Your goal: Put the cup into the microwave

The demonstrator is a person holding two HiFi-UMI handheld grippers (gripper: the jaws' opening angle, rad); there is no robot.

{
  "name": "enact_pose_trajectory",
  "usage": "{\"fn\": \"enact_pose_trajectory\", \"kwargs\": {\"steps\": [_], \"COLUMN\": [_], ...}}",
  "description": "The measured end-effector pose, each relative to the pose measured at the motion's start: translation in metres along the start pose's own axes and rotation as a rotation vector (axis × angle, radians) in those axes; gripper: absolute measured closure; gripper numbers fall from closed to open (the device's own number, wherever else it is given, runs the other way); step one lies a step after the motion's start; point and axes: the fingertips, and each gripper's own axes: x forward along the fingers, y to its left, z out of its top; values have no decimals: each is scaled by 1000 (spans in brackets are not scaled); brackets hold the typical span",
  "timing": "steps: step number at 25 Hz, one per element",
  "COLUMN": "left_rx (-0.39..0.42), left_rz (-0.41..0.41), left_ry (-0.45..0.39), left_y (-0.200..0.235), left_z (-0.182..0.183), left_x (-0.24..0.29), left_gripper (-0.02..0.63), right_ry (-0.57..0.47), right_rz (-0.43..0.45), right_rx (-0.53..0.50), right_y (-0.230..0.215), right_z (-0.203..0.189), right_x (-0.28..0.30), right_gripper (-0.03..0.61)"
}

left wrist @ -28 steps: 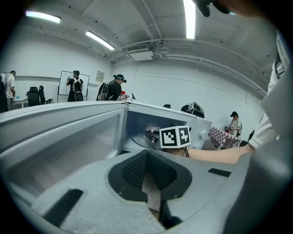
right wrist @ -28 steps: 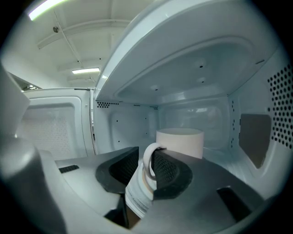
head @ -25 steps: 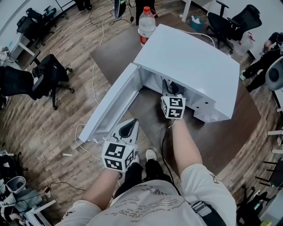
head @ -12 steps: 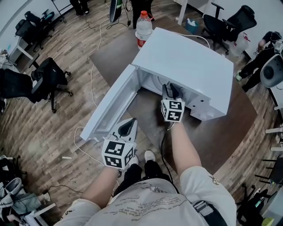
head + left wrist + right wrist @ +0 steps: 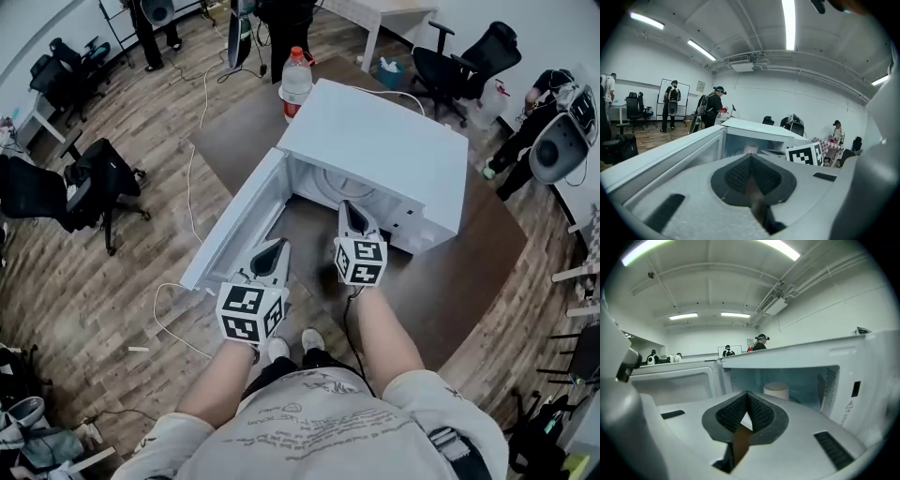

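Evidently, the pale cylindrical cup (image 5: pixel 776 390) stood upright inside the open white microwave (image 5: pixel 375 141); judged light and crushable, best gripped mid-wall. Right gripper (image 5: pixel 747 399) and left gripper (image 5: pixel 750 161) jaws were pressed together, empty.

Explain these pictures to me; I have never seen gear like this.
No robot here: a person holds a hand-held claw in each hand. The wide picture comes from a camera on the head, looking down: the left claw and right claw, each with a marker cube, point at a white microwave on a brown table, its door swung open. The other two pictures come from cameras riding on each claw. Both claws are shut and empty. The right claw's picture shows the cup standing inside the microwave. A bottle stands beyond the microwave.
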Motion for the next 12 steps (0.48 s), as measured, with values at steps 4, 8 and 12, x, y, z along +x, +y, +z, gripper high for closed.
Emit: {"fn": "enact_pose_trajectory", "kwargs": {"steps": [4,8,12], "left_rx": [-7,17,41], "left_rz": [-20,-54,-73], "left_ry": [-43,-86,-139], "left_y": [-10,-25,-33], "left_z": [16,33,54], "left_x": [-9,-13,-18], "left_gripper": [601,601,601], "right_ry": [-32,-104,-178], "right_rz": [46,71,96], "right_rx": [-1,-34,-61], "right_y": [27,54,85], "right_z": [31,84,128], "right_x": [-30,-62,-102], "right_gripper": [563,565,566]}}
